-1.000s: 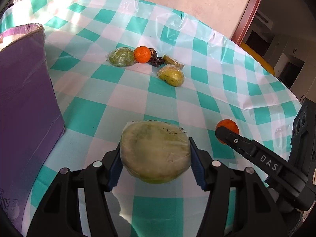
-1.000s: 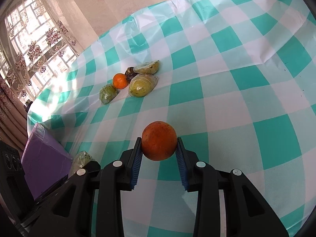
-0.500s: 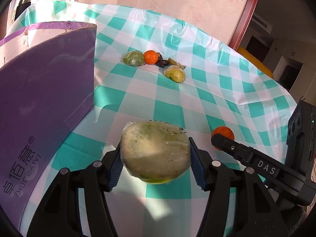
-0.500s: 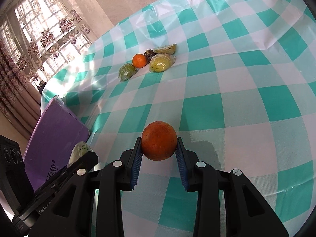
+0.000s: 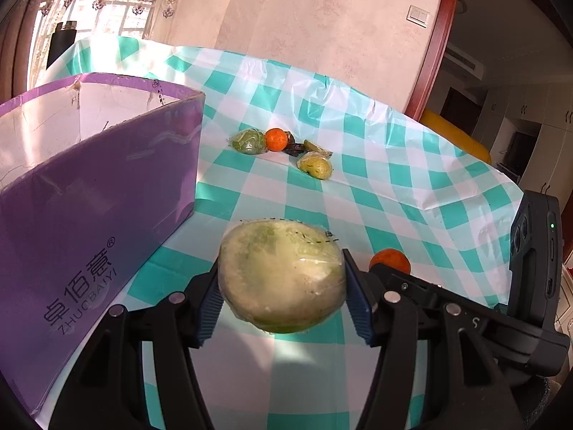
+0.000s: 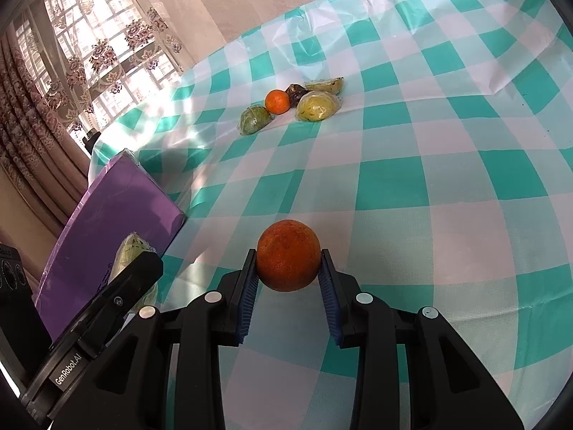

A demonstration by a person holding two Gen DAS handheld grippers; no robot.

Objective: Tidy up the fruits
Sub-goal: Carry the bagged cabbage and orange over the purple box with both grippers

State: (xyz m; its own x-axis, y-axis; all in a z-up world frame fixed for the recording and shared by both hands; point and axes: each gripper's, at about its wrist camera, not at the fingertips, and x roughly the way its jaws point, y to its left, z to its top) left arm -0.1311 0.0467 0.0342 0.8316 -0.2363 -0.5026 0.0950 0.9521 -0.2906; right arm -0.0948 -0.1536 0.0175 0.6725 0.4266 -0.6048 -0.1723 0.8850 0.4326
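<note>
My left gripper (image 5: 281, 288) is shut on a large pale green fruit wrapped in plastic (image 5: 281, 276), held above the table beside an open purple box (image 5: 89, 186). My right gripper (image 6: 288, 272) is shut on an orange (image 6: 288, 259), held above the checked tablecloth; the orange also shows in the left wrist view (image 5: 390, 259). The wrapped fruit (image 6: 134, 251) peeks out behind the left gripper's finger in the right wrist view, next to the purple box (image 6: 118, 215).
A cluster of fruits lies farther out on the table (image 5: 412, 186): a wrapped green fruit (image 5: 249, 141), a small orange (image 5: 276, 139), a dark fruit (image 5: 294, 147), a wrapped yellow-green fruit (image 5: 315, 165) and another wrapped piece (image 5: 317, 147). A window with curtains (image 6: 89, 53) is behind.
Both grippers have pulled back and risen with their fruits. The purple box now fills more of the left wrist view, and its open top shows. The fruit cluster looks farther away.
</note>
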